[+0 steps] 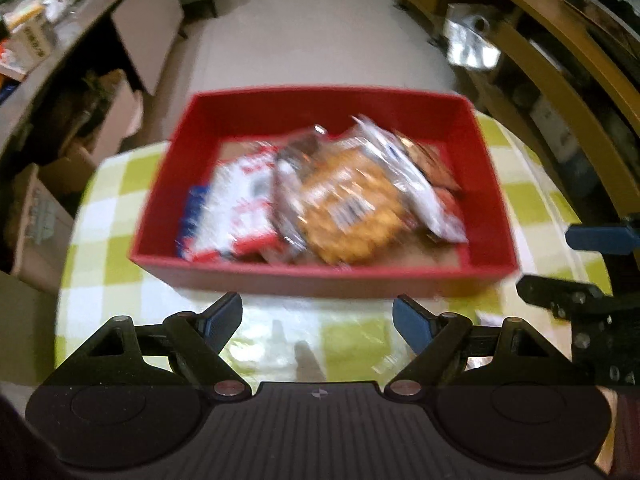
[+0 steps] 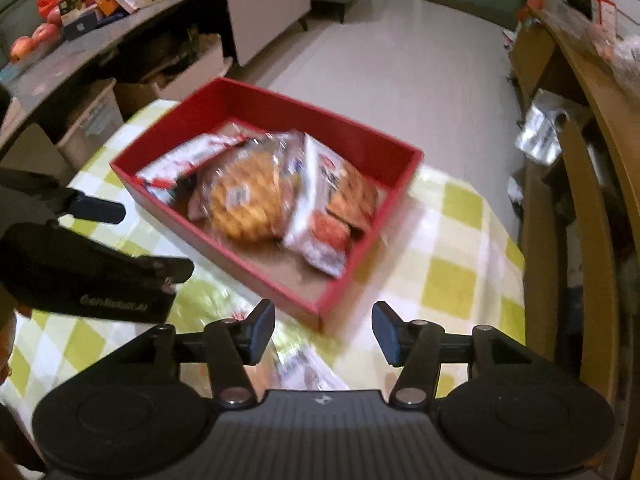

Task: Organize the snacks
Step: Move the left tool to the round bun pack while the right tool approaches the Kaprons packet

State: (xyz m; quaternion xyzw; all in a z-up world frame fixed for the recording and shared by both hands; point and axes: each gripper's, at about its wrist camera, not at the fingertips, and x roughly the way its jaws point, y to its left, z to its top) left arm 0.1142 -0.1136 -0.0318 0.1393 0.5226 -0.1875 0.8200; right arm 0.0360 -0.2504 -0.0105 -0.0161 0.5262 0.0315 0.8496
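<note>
A red box (image 1: 320, 276) (image 2: 360, 148) stands on the green-and-white checked table (image 1: 104, 208) (image 2: 456, 264). It holds several snack packs: a round waffle in clear wrap (image 1: 344, 208) (image 2: 248, 204), a red-and-white pack (image 1: 236, 208) (image 2: 192, 156) and a white pack with red print (image 1: 404, 180) (image 2: 328, 216). My left gripper (image 1: 318, 322) is open and empty, just in front of the box. My right gripper (image 2: 323, 334) is open and empty, near the box's near corner. A wrapped snack (image 2: 308, 372) lies on the table under the right gripper. Both views are blurred.
The right gripper (image 1: 568, 292) shows at the left wrist view's right edge; the left gripper (image 2: 92, 264) shows at the right wrist view's left. A cluttered counter (image 2: 80, 28) and cardboard boxes (image 1: 48, 208) are left; wooden shelves (image 2: 580, 200) are right.
</note>
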